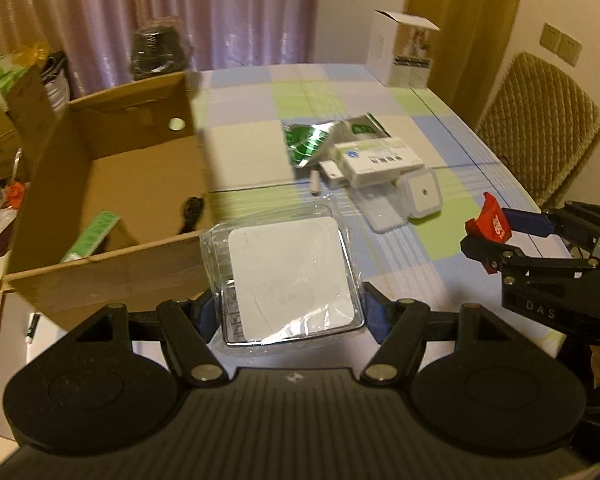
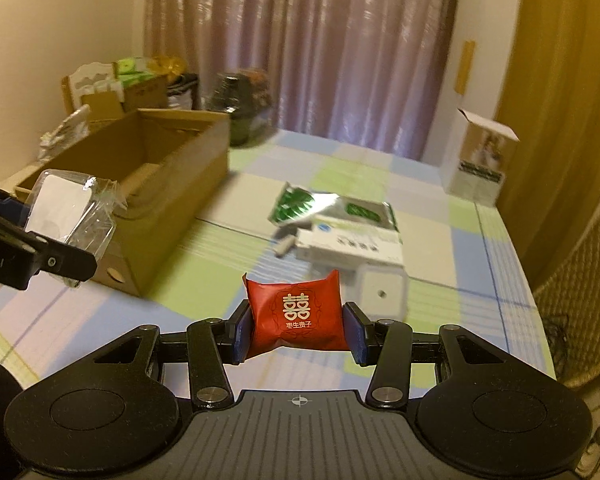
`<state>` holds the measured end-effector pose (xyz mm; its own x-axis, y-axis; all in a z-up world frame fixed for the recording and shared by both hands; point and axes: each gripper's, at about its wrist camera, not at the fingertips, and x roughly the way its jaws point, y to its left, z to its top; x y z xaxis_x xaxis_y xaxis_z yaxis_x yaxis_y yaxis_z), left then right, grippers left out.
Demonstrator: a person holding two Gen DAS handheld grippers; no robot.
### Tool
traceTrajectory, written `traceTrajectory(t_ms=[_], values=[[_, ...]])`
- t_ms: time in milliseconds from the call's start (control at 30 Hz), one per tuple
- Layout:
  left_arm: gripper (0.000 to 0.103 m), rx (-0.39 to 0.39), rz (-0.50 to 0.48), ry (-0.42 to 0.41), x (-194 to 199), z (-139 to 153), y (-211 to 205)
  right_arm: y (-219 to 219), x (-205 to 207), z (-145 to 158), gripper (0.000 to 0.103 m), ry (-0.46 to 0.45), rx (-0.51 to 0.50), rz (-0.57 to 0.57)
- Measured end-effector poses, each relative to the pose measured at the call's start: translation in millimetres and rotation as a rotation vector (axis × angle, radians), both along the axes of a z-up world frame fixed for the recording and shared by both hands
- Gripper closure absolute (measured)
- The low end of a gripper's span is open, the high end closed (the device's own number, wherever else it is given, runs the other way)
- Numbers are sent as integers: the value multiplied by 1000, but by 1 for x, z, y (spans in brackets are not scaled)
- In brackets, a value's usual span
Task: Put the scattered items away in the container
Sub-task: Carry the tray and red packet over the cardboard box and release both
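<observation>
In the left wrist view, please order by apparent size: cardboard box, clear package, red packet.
1. cardboard box
2. clear package, held close to the camera, so it looks enlarged
3. red packet, partly hidden by the right gripper

Red packet (image 2: 298, 316) with gold-white double-happiness mark, between blue pads (image 2: 242, 334) of black right gripper (image 2: 300, 332). Clear plastic case (image 1: 290, 276) with white insert between blue pads of black left gripper (image 1: 292, 312). Brown cardboard box (image 1: 100, 184) left of the left fingers; green strip (image 1: 90, 236) inside. Ahead of the fingers: checked tablecloth (image 1: 240, 96) in pale blue, light green, cream, lilac; silver-green foil pouch (image 1: 320, 140); white carton with green-blue print (image 1: 380, 158). Mauve curtain (image 2: 340, 40) beyond.
</observation>
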<state>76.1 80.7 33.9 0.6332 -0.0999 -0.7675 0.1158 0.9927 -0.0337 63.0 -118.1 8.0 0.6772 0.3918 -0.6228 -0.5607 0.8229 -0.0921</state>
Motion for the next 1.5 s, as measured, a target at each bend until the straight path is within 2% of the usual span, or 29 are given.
traceTrajectory(t_ms=[467, 800, 1133, 1500], values=[[38, 2, 84, -44, -21, 19, 56, 64, -8, 23, 53, -46, 23, 138], [38, 26, 152, -78, 1, 34, 108, 137, 13, 46, 53, -76, 78, 273], [38, 46, 164, -83, 47, 35, 146, 186, 44, 32, 53, -60, 67, 327], [38, 39, 169, -54, 71, 14, 160, 202, 63, 11, 53, -28, 56, 348]])
